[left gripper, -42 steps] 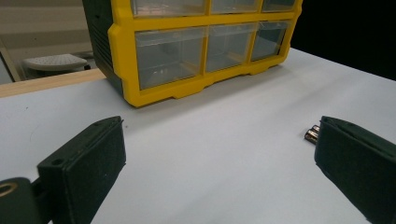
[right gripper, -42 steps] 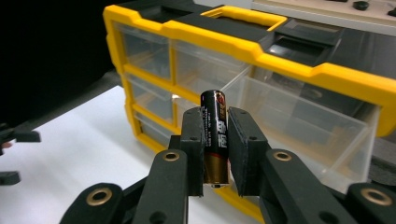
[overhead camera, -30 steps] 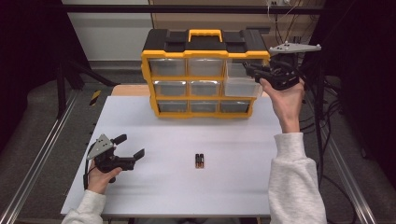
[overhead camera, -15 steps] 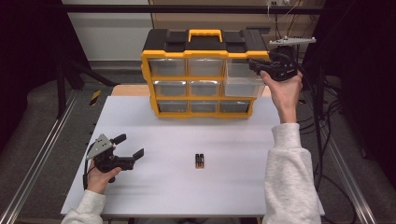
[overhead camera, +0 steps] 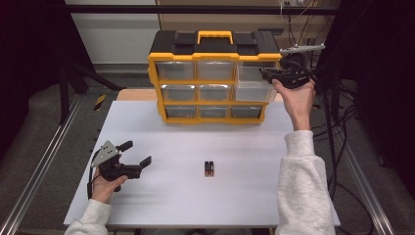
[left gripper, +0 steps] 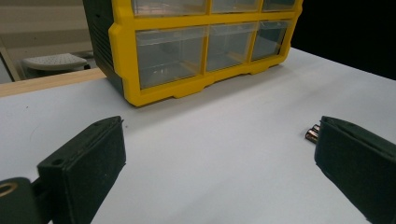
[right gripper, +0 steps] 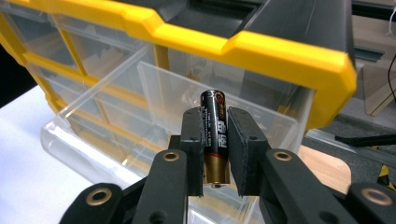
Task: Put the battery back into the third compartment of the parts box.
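Observation:
A yellow and black organizer [overhead camera: 215, 51] with clear drawers stands at the back of the white table [overhead camera: 186, 205]. Its right middle drawer [overhead camera: 252, 90] is pulled out. My right gripper [overhead camera: 266, 74] hovers over that drawer's right end, shut on a black and gold battery [right gripper: 215, 126] held upright between its pads [right gripper: 192, 140]; the open drawer [right gripper: 116, 135] lies just beyond and below it. Two more batteries [overhead camera: 209, 169] lie side by side mid-table. My left gripper [overhead camera: 137, 154] rests at the front left, open and holding nothing, with the two batteries [left gripper: 312, 133] beside its right jaw.
The organizer's other drawers [left gripper: 170, 56] are closed and look empty. Metal rails [overhead camera: 39, 171] run along both sides of the table, and cables hang at the far right [overhead camera: 337, 98]. Bare tabletop lies between my left gripper and the organizer.
My right gripper, still holding the battery, has come down a little and shifted toward the pulled-out drawer. The left gripper has stayed where it was.

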A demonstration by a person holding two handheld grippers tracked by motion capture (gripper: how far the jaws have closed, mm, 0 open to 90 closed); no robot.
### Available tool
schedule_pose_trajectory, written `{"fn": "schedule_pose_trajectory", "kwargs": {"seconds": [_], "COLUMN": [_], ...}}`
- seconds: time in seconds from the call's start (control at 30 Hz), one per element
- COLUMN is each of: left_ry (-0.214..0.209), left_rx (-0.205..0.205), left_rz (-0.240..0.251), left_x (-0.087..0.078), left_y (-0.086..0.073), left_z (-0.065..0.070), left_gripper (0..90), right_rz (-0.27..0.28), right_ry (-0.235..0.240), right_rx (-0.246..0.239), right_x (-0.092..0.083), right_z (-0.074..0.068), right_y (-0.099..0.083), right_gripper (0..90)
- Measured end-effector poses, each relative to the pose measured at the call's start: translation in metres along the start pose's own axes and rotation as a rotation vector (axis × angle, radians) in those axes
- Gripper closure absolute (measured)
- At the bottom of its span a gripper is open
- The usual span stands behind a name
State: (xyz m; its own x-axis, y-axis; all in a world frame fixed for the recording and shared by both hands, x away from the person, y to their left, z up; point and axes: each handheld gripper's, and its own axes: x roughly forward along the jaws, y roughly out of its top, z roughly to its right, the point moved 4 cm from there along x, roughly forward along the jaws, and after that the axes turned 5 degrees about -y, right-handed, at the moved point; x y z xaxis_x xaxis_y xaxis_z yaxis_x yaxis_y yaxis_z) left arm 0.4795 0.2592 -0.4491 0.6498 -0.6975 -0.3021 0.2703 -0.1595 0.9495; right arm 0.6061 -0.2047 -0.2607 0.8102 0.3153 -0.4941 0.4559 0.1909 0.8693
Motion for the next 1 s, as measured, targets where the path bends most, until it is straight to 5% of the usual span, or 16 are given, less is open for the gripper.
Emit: {"fn": "schedule_pose_trajectory", "kwargs": {"seconds": [0.3, 0.53, 0.83, 1.0], "left_ry": [-0.001, 0.0, -0.001, -0.001], "left_rx": [0.0, -0.001, -0.001, -0.002], "left_rz": [0.0, 0.003, -0.002, 0.0], "left_x": [0.0, 0.0, 0.0, 0.0], "left_y": [0.0, 0.0, 0.0, 0.0], "left_z": [0.0, 0.0, 0.0, 0.0], "left_gripper": [1.6, 1.6, 1.6, 1.6], "right_rz": [-0.039, 0.016, 0.148, 0.235], "right_ry": [-0.019, -0.012, 0.027, 0.035], "right_rx": [-0.014, -0.001, 0.018, 0.031], "right_x": [0.003, -0.002, -0.025, -0.038], "right_z": [0.001, 0.001, -0.002, -0.009], "right_y": [-0.004, -0.001, 0.003, -0.001], "right_gripper": [76.4, 70.0, 43.4, 20.2]}}
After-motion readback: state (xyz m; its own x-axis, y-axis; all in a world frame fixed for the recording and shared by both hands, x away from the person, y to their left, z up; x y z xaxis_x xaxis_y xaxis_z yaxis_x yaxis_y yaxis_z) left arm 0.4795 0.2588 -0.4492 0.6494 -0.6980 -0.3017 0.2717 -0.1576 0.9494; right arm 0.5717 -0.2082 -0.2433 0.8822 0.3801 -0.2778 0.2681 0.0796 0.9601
